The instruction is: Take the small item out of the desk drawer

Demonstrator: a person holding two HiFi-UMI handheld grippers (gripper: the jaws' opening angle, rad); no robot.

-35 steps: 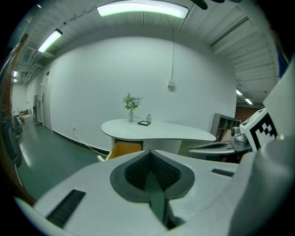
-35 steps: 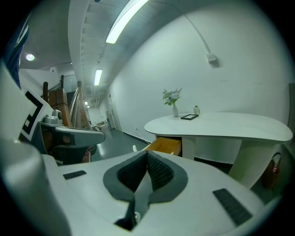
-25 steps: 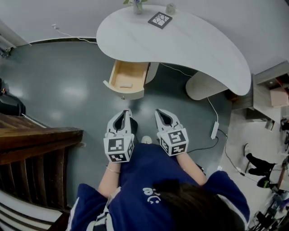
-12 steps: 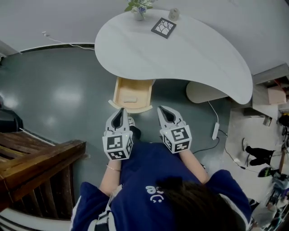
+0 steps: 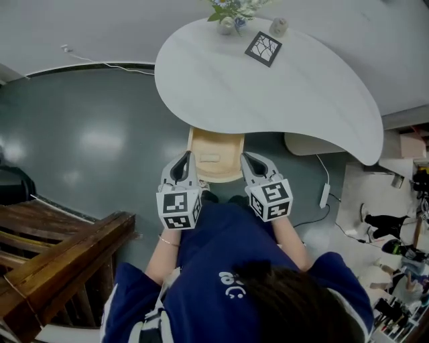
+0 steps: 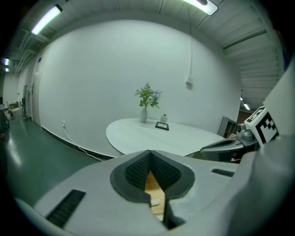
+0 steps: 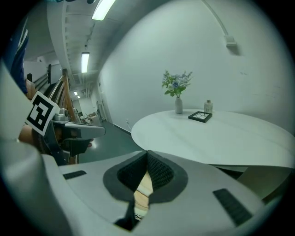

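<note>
The wooden drawer (image 5: 216, 161) stands pulled out from under the white curved desk (image 5: 268, 87). A small pale item (image 5: 210, 158) lies flat inside it. My left gripper (image 5: 186, 156) hangs at the drawer's left front corner and my right gripper (image 5: 245, 157) at its right front corner. Both are shut and hold nothing. In the left gripper view the left gripper (image 6: 150, 152) shows closed tips, with the drawer wood (image 6: 153, 186) and the item (image 6: 156, 201) seen below them. The right gripper (image 7: 147, 153) looks the same, over the drawer (image 7: 144, 186).
On the desk's far side stand a vase of flowers (image 5: 228, 17), a small bottle (image 5: 278, 27) and a framed picture (image 5: 263, 48). A wooden stair rail (image 5: 60, 248) is at my left. A cable and power strip (image 5: 326, 194) lie on the floor at right, near the desk pedestal (image 5: 315, 144).
I have come closer to the desk: the open drawer, first well ahead and to the left, now sits right between the two gripper tips. Both grippers stayed shut.
</note>
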